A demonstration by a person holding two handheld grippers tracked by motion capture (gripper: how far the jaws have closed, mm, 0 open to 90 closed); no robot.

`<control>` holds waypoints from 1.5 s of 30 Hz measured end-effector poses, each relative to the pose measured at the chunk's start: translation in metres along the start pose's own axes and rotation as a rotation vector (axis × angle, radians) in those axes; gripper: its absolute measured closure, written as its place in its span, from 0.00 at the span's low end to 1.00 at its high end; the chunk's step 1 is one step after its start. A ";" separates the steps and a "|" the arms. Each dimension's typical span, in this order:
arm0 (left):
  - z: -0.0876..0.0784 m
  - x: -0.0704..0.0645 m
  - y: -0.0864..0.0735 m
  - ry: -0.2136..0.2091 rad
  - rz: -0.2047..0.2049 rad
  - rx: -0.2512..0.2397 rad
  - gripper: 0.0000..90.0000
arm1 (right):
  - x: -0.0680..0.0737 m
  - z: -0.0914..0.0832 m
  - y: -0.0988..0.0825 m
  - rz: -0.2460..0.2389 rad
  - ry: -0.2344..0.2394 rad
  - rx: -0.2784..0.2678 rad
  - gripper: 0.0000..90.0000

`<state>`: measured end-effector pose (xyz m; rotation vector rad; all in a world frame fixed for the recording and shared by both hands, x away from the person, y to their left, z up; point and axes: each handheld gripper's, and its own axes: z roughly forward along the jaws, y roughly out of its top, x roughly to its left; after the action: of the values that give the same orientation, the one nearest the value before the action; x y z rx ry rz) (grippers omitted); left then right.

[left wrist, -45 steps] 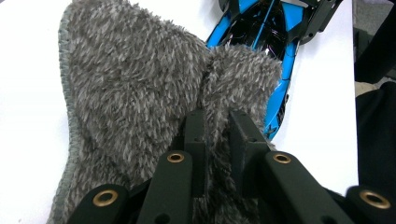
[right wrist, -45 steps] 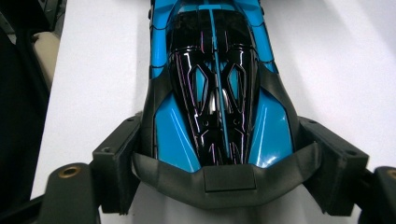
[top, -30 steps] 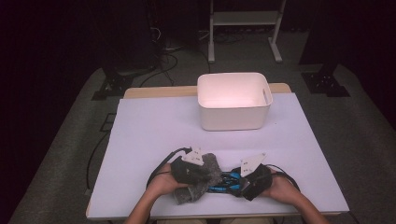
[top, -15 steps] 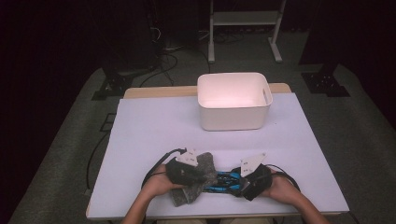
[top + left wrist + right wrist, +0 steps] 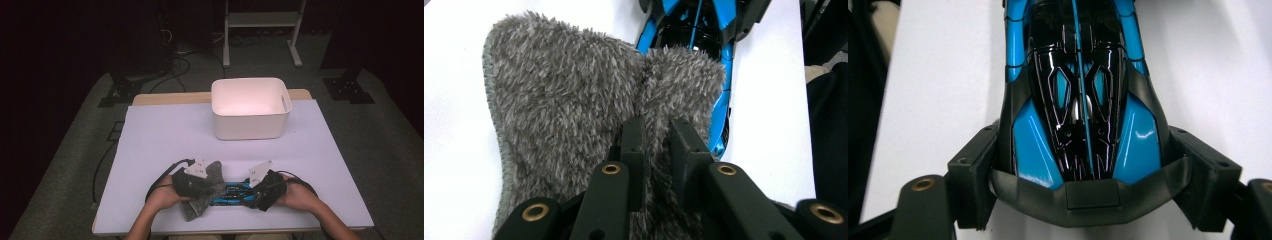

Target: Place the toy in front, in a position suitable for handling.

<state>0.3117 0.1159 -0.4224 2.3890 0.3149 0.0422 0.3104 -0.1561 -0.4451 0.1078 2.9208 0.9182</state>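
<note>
Now the blue toy car [image 5: 231, 193], low in the high view's frame on the counter [image 5: 165, 135], is clamped by the right claw [image 5: 1083, 165]; the grey fluffy cloth [image 5: 569, 110], pinched by the left claw [image 5: 656, 145], should be rubbed gently along it.

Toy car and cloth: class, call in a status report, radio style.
Left gripper shut on grey cloth. Right gripper clamps toy car at one end. Cloth overlaps car's other end. White bin stands apart, nothing blocking.
</note>
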 end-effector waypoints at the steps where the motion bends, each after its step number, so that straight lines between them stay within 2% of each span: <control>1: 0.000 0.001 0.000 -0.002 -0.012 -0.015 0.87 | -0.002 0.002 0.002 -0.008 0.005 0.002 0.25; 4: 0.001 0.002 0.002 -0.015 -0.024 -0.035 0.87 | -0.003 0.003 0.002 -0.001 0.013 -0.009 0.25; 5: 0.006 0.001 0.008 -0.045 -0.009 -0.055 0.87 | -0.003 0.004 0.000 0.007 0.016 -0.028 0.25; 6: 0.006 0.001 0.008 -0.045 -0.009 -0.055 0.87 | -0.003 0.004 -0.001 0.012 0.017 -0.038 0.25; 7: 0.012 -0.004 0.017 -0.067 0.026 -0.051 0.86 | -0.003 0.004 -0.002 0.015 0.017 -0.041 0.25; 9: 0.016 -0.007 0.023 -0.056 0.047 -0.036 0.86 | -0.003 0.004 -0.002 0.015 0.014 -0.045 0.25; 13: 0.014 -0.008 0.019 -0.053 0.048 -0.033 0.86 | -0.003 0.004 -0.004 0.021 0.014 -0.060 0.25; 14: 0.011 -0.011 0.015 -0.046 0.078 -0.003 0.86 | -0.003 0.004 -0.006 0.019 0.014 -0.069 0.25; 16: 0.005 -0.012 0.009 -0.015 0.092 0.037 0.85 | -0.002 0.004 -0.006 0.014 0.009 -0.073 0.25; 20: -0.004 -0.005 -0.005 0.008 0.057 0.062 0.85 | -0.001 0.004 -0.006 0.014 0.002 -0.075 0.25; 23: -0.006 -0.002 -0.009 0.000 0.035 0.051 0.85 | -0.002 0.004 -0.007 0.020 0.011 -0.080 0.25; 26: -0.001 -0.003 -0.001 -0.023 0.028 0.025 0.83 | -0.004 0.005 -0.009 0.025 0.025 -0.093 0.25; 29: 0.008 -0.011 0.016 -0.061 0.071 0.008 0.82 | -0.005 0.005 -0.009 0.026 0.028 -0.096 0.25; 31: 0.016 -0.015 0.027 -0.053 0.120 0.027 0.80 | -0.004 0.005 -0.009 0.028 0.027 -0.094 0.25; 32: 0.018 -0.016 0.033 -0.063 0.138 0.029 0.79 | -0.004 0.005 -0.009 0.027 0.028 -0.096 0.25; 33: 0.018 -0.016 0.033 -0.063 0.138 0.029 0.79 | -0.004 0.005 -0.009 0.027 0.028 -0.096 0.25; 34: 0.021 -0.016 0.040 -0.067 0.146 0.034 0.78 | -0.005 0.005 -0.011 0.029 0.032 -0.104 0.25; 39: 0.030 -0.014 0.052 -0.096 0.142 -0.005 0.75 | -0.005 0.005 -0.013 0.029 0.034 -0.118 0.25; 42: 0.032 -0.015 0.054 -0.101 0.141 -0.001 0.71 | -0.005 0.005 -0.014 0.035 0.031 -0.126 0.24; 44: 0.029 -0.017 0.055 -0.100 0.127 0.004 0.63 | -0.004 0.005 -0.015 0.050 0.023 -0.134 0.24; 45: 0.027 -0.019 0.056 -0.107 0.115 -0.001 0.56 | -0.003 0.005 -0.016 0.063 0.019 -0.137 0.23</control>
<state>0.3090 0.0533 -0.4043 2.3956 0.1270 -0.0321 0.3134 -0.1664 -0.4577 0.1845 2.8761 1.1312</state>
